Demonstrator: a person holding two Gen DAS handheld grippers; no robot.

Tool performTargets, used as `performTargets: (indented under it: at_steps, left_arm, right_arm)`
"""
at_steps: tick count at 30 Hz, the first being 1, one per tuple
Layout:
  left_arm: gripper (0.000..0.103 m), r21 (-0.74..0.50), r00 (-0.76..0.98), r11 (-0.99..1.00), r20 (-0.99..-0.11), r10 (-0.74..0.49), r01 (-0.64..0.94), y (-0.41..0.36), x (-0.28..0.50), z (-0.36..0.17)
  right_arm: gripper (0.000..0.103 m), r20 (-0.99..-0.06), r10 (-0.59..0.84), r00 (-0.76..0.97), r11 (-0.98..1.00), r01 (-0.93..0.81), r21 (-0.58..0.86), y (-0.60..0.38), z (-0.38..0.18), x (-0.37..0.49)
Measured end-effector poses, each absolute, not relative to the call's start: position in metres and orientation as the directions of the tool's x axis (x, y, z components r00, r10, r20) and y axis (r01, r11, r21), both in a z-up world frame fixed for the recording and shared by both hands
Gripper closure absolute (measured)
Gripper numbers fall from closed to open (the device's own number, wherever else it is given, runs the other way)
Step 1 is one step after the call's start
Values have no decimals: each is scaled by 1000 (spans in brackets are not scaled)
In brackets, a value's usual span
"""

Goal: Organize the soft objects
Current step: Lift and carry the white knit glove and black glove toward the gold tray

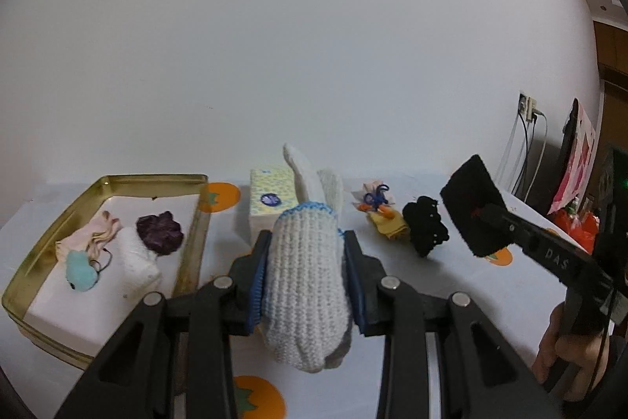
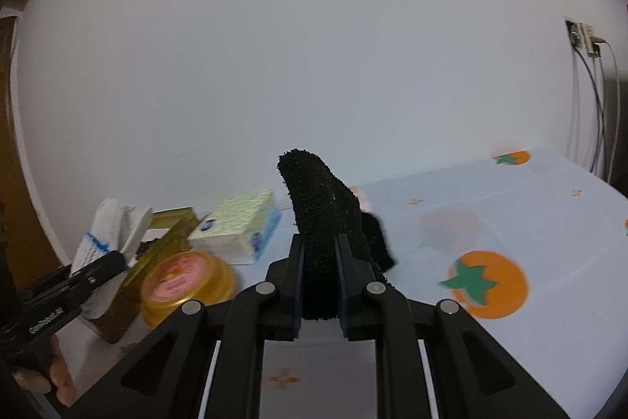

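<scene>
My left gripper (image 1: 306,242) is shut on a white knit glove (image 1: 304,281) with a blue cuff line, held above the table; it also shows in the right wrist view (image 2: 106,234). My right gripper (image 2: 320,242) is shut on a black fuzzy cloth (image 2: 322,222), held up in the air; it also shows in the left wrist view (image 1: 473,201). A gold tin tray (image 1: 192,242) at the left holds a purple scrunchie (image 1: 160,232), a pink cloth (image 1: 92,236), a mint plush (image 1: 80,269) and a white roll (image 1: 137,258).
A tissue pack (image 1: 271,201) lies behind the glove. A yellow-orange bundle with blue yarn (image 1: 382,214) and a black lace piece (image 1: 426,230) lie on the tablecloth (image 1: 451,285). A round yellow tin (image 2: 186,281) stands by the tray. Wall cables (image 1: 528,144) hang at right.
</scene>
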State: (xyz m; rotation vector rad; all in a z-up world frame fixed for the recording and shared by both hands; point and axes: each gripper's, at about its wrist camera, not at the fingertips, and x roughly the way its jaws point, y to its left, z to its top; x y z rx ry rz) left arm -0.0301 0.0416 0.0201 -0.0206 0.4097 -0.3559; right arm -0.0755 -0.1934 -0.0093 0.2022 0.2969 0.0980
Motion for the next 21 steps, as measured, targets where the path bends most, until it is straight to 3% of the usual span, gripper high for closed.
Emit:
performTargets:
  at_steps: [21]
  left_arm:
    - [69, -80, 902, 985, -395, -172, 152, 125, 1, 25]
  right_arm:
    - [87, -270, 354, 895, 930, -305, 206, -43, -8, -48]
